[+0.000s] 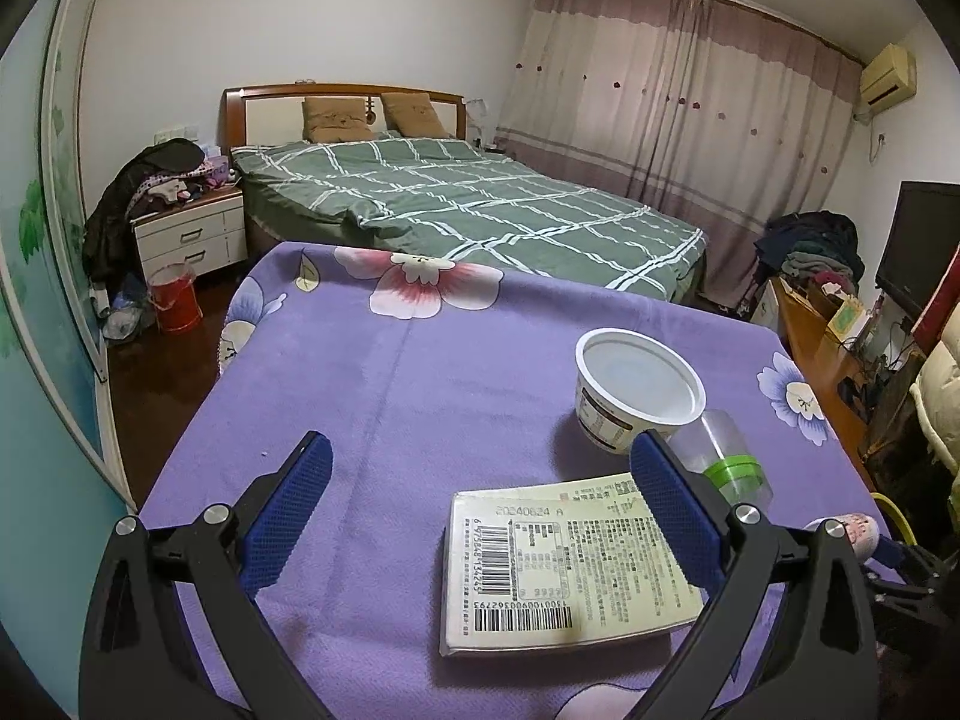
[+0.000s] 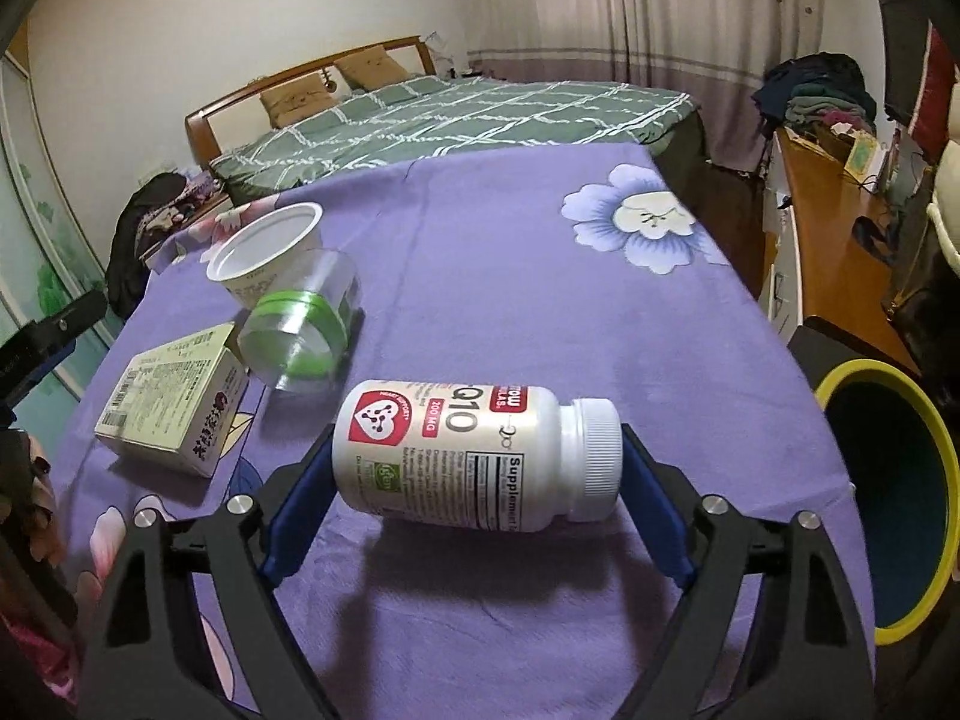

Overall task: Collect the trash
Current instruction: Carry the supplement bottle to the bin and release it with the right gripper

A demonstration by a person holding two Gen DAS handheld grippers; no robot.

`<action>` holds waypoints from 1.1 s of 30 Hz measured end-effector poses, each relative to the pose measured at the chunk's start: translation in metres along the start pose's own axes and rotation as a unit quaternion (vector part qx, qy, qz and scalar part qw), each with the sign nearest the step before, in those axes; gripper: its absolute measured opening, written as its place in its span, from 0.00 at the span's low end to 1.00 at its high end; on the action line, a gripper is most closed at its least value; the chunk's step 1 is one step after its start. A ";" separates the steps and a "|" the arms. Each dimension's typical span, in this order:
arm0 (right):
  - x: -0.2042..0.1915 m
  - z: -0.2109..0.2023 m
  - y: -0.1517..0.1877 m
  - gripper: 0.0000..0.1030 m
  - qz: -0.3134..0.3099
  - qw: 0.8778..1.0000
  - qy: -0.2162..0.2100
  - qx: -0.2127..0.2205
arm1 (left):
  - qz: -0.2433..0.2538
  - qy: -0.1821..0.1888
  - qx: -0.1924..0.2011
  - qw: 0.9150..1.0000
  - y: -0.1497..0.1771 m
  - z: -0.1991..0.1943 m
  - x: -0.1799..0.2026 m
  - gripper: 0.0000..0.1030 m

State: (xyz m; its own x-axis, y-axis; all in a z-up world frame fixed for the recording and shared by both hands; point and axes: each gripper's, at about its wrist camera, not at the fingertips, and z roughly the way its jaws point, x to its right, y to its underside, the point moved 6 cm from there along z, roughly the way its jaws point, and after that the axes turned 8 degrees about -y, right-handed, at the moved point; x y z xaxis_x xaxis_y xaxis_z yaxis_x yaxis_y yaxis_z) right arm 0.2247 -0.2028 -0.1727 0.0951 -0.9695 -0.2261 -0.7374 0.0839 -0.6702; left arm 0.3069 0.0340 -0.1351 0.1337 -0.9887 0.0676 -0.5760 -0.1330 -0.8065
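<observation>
Lying on its side between the blue pads of the right tongs [image 2: 477,480], a white supplement bottle [image 2: 474,456] spanned the whole gap, its base against the left pad and its ribbed cap against the right one, so the right tongs were clamped on it lengthwise with the jaws spread wide. The bottle seemed lifted just clear of the purple flowered cloth covering the tabletop [image 2: 540,300], with a shadow beneath it. To the right, past the tabletop's edge, stood a dark bin with a yellow rim [image 2: 864,372], its mouth open.

The left tongs [image 1: 480,480] were spread apart and held nothing; they hovered over the tabletop [image 1: 390,390] with a flat printed box [image 1: 564,564] lying between the pads, the right pad just overlapping its far corner in this view. Whether that pad touched the box could not be told. Beyond the box stood an empty white tub [image 1: 639,390], upright, and just beside it a clear plastic cup with a green band [image 1: 729,462] lay tipped on its side, touching the tub.
</observation>
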 end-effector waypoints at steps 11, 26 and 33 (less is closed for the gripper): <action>0.087 -0.051 -0.006 0.81 0.062 0.993 0.085 0.049 | 0.018 0.000 0.000 1.000 0.004 0.001 0.010 0.95; 0.201 -0.090 0.008 0.81 0.148 0.966 0.201 0.066 | 0.029 0.003 -0.009 1.000 0.007 0.004 0.016 0.95; 0.205 -0.090 0.011 0.81 0.153 0.965 0.204 0.065 | 0.030 0.019 -0.023 0.999 0.011 0.007 0.021 0.95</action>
State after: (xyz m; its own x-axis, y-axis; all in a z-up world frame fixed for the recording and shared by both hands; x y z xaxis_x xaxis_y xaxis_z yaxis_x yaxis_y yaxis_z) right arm 0.1763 -0.4213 -0.1625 -0.4047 -0.9024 -0.1479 -0.5959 0.3829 -0.7058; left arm 0.3089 0.0123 -0.1464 0.0676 -0.9968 0.0426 -0.6189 -0.0754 -0.7818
